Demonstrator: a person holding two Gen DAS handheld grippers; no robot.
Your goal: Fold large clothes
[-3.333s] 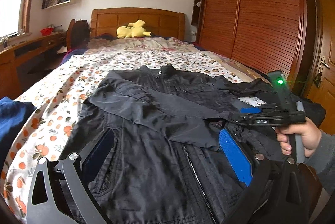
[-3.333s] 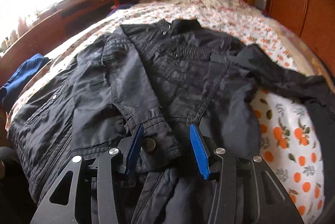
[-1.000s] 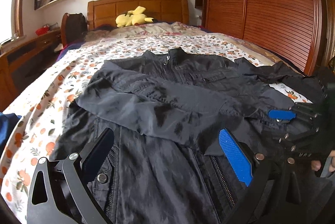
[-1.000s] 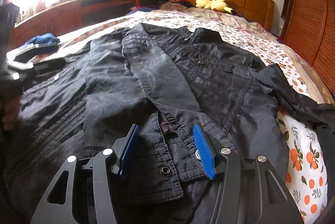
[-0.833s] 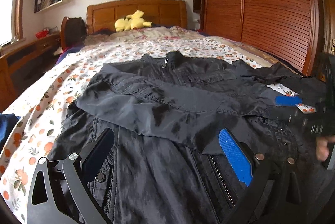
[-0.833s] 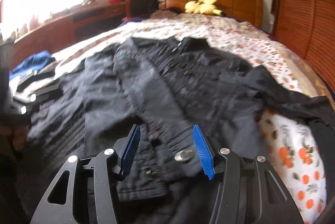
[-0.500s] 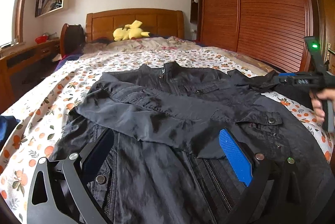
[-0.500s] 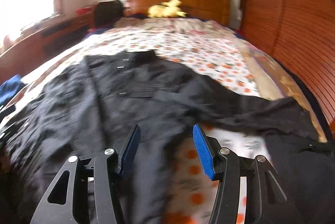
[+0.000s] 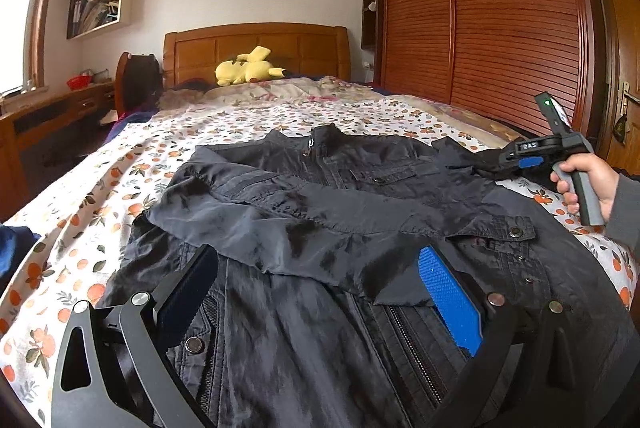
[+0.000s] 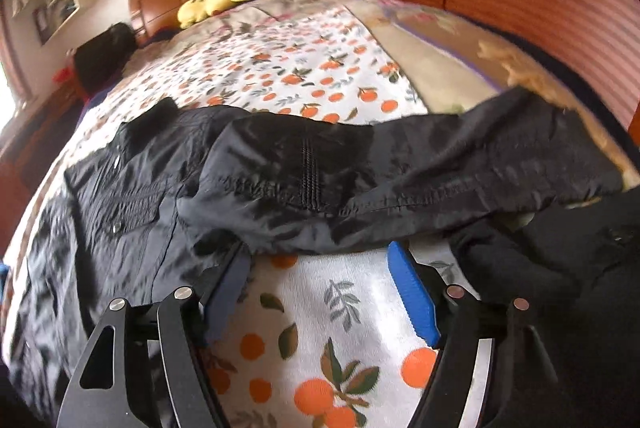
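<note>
Black jacket flat mid-bed, one sleeve folded across chest. Other sleeve unfolded at bed's right edge; right gripper opening, empty, near it. Left gripper released over hem.

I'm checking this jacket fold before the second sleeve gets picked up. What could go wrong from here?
1. The right gripper, its jaws opening with nothing between them, hangs over the bedsheet just short of the unfolded sleeve; closing there might pinch sheet along with the sleeve.
2. The folded sleeve lies loose across the jacket; pulling the other sleeve may drag it out of place.
3. The left gripper is open, so nothing pins the jacket.
</note>
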